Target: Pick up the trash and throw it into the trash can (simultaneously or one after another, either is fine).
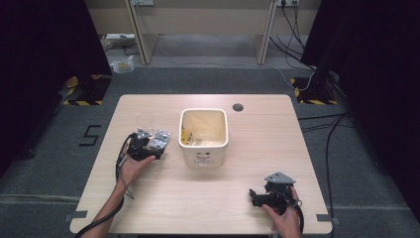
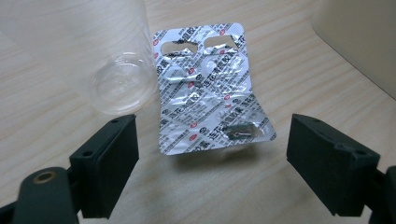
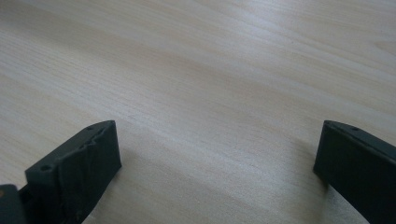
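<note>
The left claw (image 2: 210,163) gapes wide around the flat blister pack (image 2: 208,88), mid-frame beside a clear cup (image 2: 119,86), lined up to pinch it. The right claw (image 3: 215,172), also wide and empty, idles over bare bench (image 3: 210,70).

A lab: black curtains (image 1: 44,59), hazard-taped stands (image 1: 81,91), trailing cables (image 1: 327,148).

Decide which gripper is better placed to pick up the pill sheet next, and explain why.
Left. The left gripper is open with the pill sheet lying just ahead of its jaws. The right gripper is far off, over bare table.
</note>
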The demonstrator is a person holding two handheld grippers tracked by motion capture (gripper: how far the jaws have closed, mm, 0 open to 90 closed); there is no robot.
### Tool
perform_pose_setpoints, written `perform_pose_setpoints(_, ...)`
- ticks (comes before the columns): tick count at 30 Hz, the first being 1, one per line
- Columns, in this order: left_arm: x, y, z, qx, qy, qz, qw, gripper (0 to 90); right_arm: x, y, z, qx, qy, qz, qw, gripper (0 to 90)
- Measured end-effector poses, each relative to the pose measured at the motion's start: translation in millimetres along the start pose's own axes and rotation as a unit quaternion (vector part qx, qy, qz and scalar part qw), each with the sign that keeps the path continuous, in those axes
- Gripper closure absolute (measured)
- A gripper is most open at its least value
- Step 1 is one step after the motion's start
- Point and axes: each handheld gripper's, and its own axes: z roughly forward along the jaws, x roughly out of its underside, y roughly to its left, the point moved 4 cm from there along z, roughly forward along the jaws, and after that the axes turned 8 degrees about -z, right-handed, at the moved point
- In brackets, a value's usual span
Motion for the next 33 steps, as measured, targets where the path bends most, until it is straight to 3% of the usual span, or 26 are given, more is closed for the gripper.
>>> perform_pose_setpoints(12, -2.3, 4.3, 13.6, -0.007, 0.008, -0.016, 0.9998, 16.4, 0.0, 0.0, 0.0, 0.000, 0.000, 0.000, 1.0000, 0.4)
perform_pose_setpoints(20, -3.2, 1.9, 13.6, 0.010, 0.002, -0.018, 0.9998, 32.5, 0.0, 0.0, 0.0, 0.000, 0.000, 0.000, 1.0000, 0.4)
perform_pose_setpoints(33, -1.1, -2.4, 4.3, 0.026, -0.001, -0.011, 0.9996, 33.7, 0.0, 0.0, 0.0, 0.000, 0.000, 0.000, 1.0000, 0.4)
